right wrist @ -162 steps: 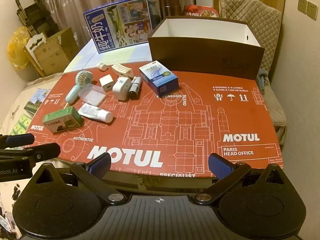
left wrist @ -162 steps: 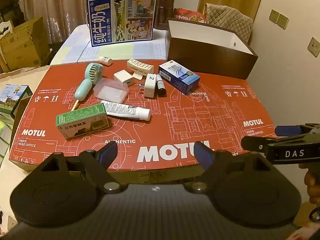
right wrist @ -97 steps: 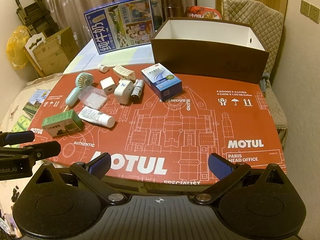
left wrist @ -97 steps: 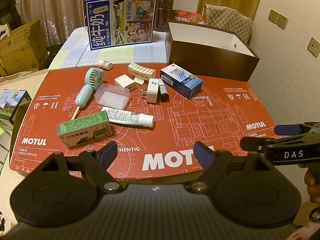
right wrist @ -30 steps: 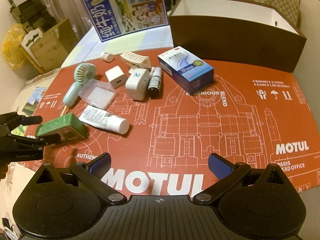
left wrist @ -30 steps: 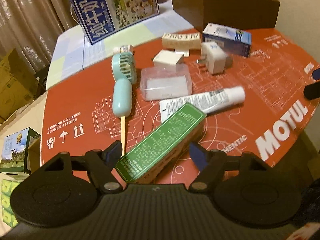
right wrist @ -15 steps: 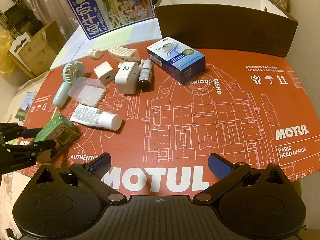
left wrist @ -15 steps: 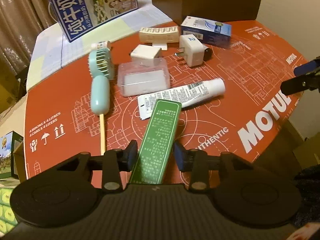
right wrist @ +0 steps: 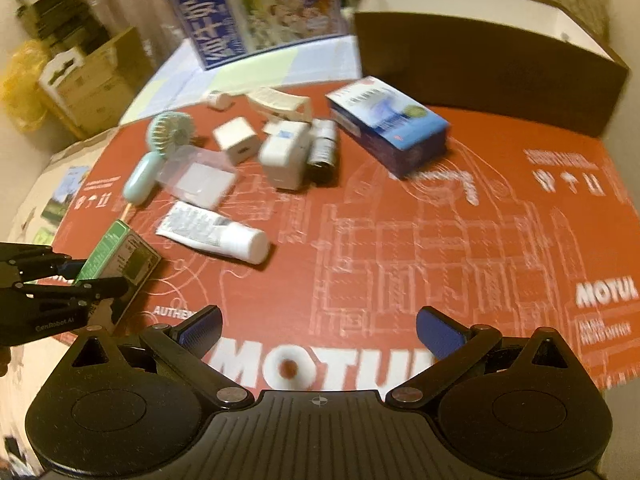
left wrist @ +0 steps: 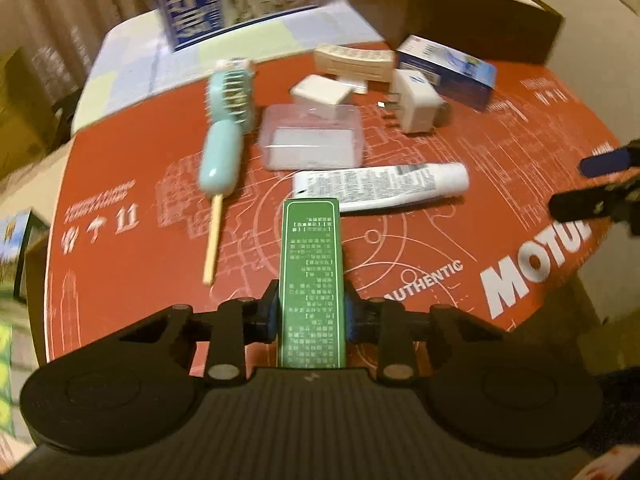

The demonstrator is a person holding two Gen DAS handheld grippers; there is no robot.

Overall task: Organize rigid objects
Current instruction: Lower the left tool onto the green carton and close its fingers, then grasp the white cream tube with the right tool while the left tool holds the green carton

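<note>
A long green box (left wrist: 311, 264) lies on the red cardboard sheet (left wrist: 400, 248) near its front left corner. My left gripper (left wrist: 310, 312) is closing on this box, and its blue pads press both long sides. In the right wrist view the green box (right wrist: 116, 256) sits in the left gripper (right wrist: 80, 276) at the far left. My right gripper (right wrist: 318, 328) hovers over the sheet's front edge with wide jaws that are closing slightly and hold nothing.
Beyond the green box lie a white tube (left wrist: 384, 188), a mint hand fan (left wrist: 224, 136), a clear plastic case (left wrist: 312, 140), white plug adapters (left wrist: 416, 106), a dark bottle (right wrist: 322, 144) and a blue medicine box (right wrist: 388, 128). An open brown box (right wrist: 480, 64) stands at the back right.
The left jaws have shut from wide apart onto the green box, which has turned to lie straight along the gripper. The right gripper moved a little forward and lower.
</note>
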